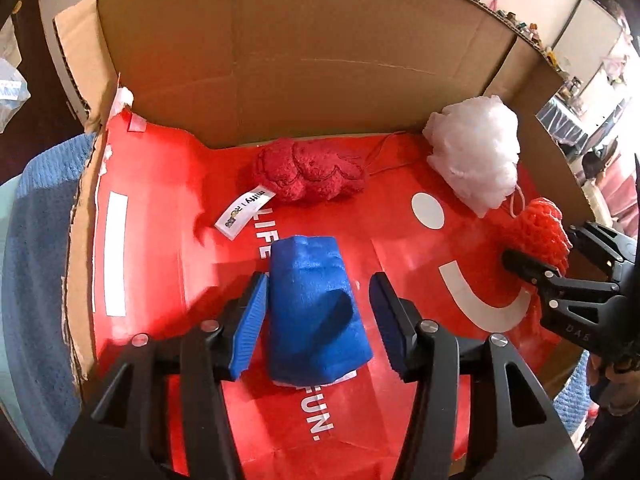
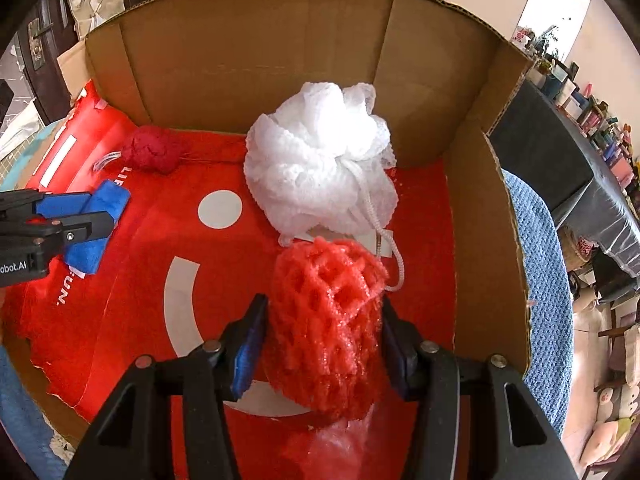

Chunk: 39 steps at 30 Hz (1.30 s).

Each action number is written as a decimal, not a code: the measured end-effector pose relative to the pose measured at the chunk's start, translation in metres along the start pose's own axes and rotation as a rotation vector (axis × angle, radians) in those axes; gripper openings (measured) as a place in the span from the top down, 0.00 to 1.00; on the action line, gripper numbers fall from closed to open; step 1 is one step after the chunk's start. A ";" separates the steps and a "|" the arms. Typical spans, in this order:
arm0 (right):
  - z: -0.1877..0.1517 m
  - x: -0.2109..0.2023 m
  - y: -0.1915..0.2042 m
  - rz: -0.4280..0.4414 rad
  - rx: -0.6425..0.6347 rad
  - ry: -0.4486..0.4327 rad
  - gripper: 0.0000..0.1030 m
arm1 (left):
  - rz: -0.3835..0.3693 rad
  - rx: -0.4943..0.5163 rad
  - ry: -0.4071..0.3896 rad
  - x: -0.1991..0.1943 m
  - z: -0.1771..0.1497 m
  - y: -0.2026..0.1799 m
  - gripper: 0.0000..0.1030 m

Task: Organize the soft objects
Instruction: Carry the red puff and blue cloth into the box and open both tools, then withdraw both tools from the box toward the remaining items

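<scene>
Blue cloth (image 1: 316, 312) lies lengthwise between open left claw (image 1: 318, 316).

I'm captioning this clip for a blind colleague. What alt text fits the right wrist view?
The right gripper holds a red foam net between its jaws inside a cardboard box lined with a red bag. A white mesh pouf lies just beyond, touching the net.
</scene>
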State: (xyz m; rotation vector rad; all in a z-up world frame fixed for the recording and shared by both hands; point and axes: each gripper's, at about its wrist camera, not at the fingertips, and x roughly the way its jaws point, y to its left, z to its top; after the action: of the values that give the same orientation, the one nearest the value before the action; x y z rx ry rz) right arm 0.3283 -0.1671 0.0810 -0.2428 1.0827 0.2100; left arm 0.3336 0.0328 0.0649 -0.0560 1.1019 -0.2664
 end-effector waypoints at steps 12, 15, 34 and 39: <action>0.001 -0.008 0.006 -0.004 -0.022 -0.013 0.40 | 0.004 0.031 -0.033 -0.016 0.000 -0.008 0.37; 0.000 -0.007 0.007 -0.013 -0.032 -0.013 0.38 | 0.001 0.034 -0.049 -0.019 -0.001 -0.005 0.37; -0.006 -0.075 0.004 0.001 -0.004 -0.184 0.19 | -0.033 0.054 -0.229 -0.080 -0.035 -0.023 0.26; -0.022 -0.104 0.008 0.017 0.004 -0.262 0.08 | 0.004 0.061 -0.305 -0.106 -0.051 -0.035 0.22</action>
State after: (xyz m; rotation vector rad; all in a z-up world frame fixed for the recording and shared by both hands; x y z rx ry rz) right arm 0.2604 -0.1715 0.1632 -0.1961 0.8253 0.2477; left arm 0.2371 0.0292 0.1400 -0.0390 0.7902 -0.2776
